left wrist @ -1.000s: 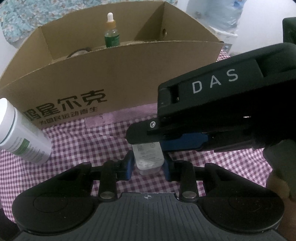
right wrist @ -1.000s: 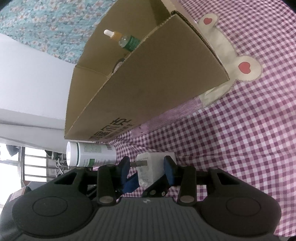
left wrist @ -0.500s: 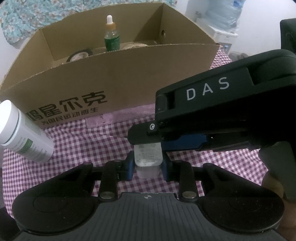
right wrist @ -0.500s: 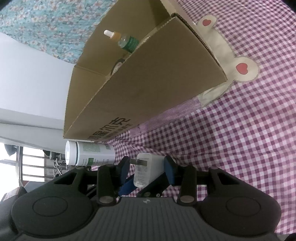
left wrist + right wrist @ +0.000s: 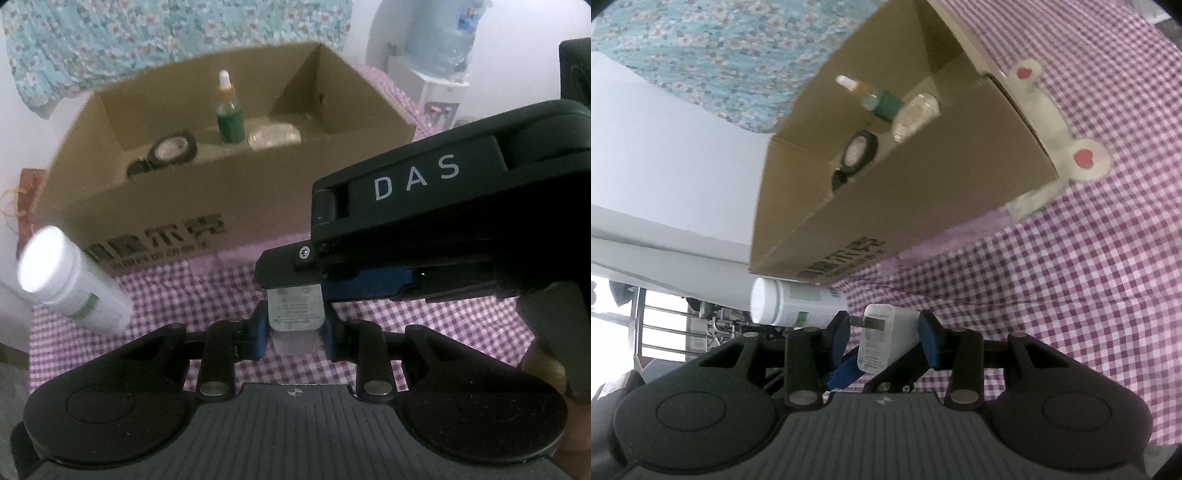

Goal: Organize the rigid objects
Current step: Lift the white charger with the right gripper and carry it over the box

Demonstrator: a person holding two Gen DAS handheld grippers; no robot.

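Both of my hand-held grippers pinch one white plug adapter (image 5: 295, 317) above the checked cloth: the left hand-held gripper (image 5: 295, 328) presses its blue pads against the adapter's flanks, and the right hand-held gripper (image 5: 291, 282) reaches in from the right side of the left wrist view and grips it from above. In the right wrist view, the right hand-held gripper (image 5: 884, 332) has the adapter (image 5: 886, 339) clamped between its blue pads, metal prongs pointing left. The adapter's lower end is hidden behind the gripper body; its grey label print is too small for me to read. Its shell is smooth, white and boxy.

Just to the left, a white bottle (image 5: 74, 280) with a green label leans over the purple-and-white cloth (image 5: 221, 295); motion blur softens it. Behind stands an open cardboard box (image 5: 177, 206) with dark printed characters, blurred. Inside I see a green dropper bottle (image 5: 229, 114) upright, a black tape roll (image 5: 171, 151) and a clear round container (image 5: 273, 136), their bases cut off by the box's near wall. A floral fabric (image 5: 147, 33) fills the background.
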